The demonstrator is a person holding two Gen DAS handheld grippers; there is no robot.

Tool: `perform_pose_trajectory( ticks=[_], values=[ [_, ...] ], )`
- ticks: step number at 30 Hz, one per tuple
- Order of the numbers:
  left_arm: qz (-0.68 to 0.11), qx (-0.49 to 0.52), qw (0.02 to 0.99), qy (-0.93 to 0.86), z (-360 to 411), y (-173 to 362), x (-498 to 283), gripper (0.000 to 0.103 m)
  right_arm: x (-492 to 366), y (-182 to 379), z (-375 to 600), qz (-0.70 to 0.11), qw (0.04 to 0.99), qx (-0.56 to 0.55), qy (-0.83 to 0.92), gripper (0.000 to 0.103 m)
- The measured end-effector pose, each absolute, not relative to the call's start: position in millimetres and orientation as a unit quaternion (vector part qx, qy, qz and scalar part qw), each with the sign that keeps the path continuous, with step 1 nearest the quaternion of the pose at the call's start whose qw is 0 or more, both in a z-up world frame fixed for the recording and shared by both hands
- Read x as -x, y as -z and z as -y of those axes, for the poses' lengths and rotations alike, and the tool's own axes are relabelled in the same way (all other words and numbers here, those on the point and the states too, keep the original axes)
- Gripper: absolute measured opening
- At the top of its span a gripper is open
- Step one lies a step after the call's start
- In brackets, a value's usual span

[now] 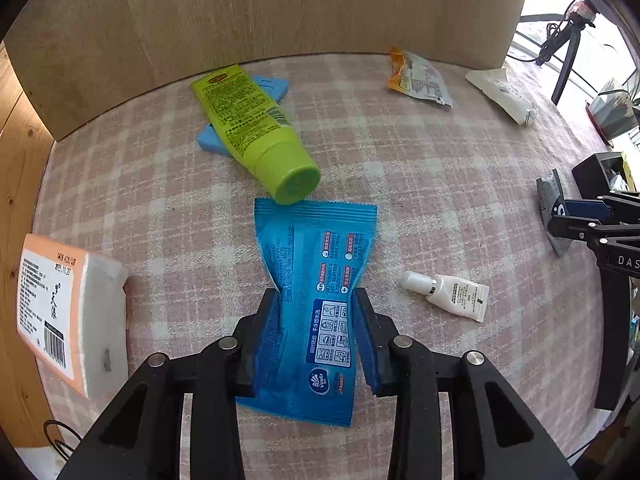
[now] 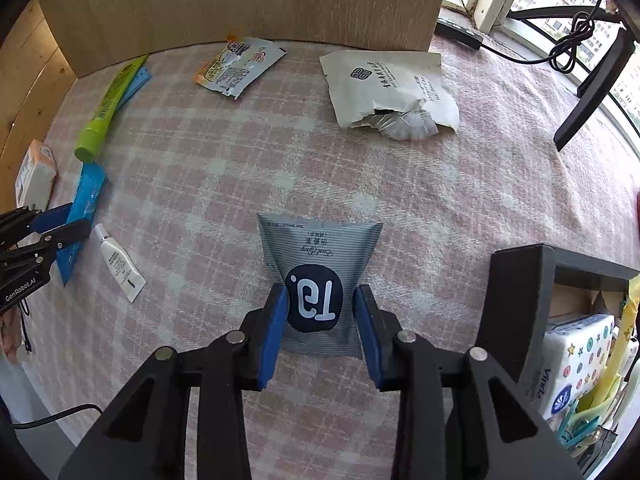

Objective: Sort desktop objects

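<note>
A blue wet-wipe packet (image 1: 316, 248) lies on the pink plaid cloth (image 1: 440, 184). My left gripper (image 1: 316, 298) is shut on it, and the blue pads pinch its sides into a waist. In the right wrist view a grey striped sachet (image 2: 320, 248) with a dark round logo sits between the pads of my right gripper (image 2: 320, 294), which is shut on it and creases its edges. The same left gripper (image 2: 60, 232) shows at the left edge, on the blue packet (image 2: 86, 200).
A green tube (image 1: 256, 128) rests on a flat blue piece (image 1: 272, 86), its cap touching the packet's far end. Nearby are a small white tube (image 1: 448, 292), an orange-and-white box (image 1: 60, 304), an orange sachet (image 2: 236, 66) and a torn white pouch (image 2: 392, 88). A black bin (image 2: 520, 304) holds tissue packs at right.
</note>
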State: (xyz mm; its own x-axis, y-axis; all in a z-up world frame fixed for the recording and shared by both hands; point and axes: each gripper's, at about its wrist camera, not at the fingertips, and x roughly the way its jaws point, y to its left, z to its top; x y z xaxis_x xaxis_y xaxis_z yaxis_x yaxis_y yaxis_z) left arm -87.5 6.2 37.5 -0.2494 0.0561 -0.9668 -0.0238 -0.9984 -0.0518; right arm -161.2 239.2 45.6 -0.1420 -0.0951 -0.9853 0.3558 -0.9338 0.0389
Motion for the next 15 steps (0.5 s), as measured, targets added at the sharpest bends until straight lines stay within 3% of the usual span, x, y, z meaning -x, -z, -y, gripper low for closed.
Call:
perform_pose_trajectory(
  ticks=[1,9,15],
  values=[
    [0.019,0.612,0.026,-0.790,-3.8,-38.3,86.0,0.031,161.9,-43.3,-240.1,-0.100,0.150,-0.644,0.744,0.002],
    [0.048,0.609,0.017,-0.792,11.4,-45.8,74.4,0.011,160.6,-48.9,-241.8,-0.071,0.163,-0.644,0.744,0.001],
    [0.054,0.607,0.005,-0.793,21.5,-53.2,43.2,0.010,159.2,-58.7,-249.2,-0.035,0.169,-0.643,0.747,0.000]
  ],
)
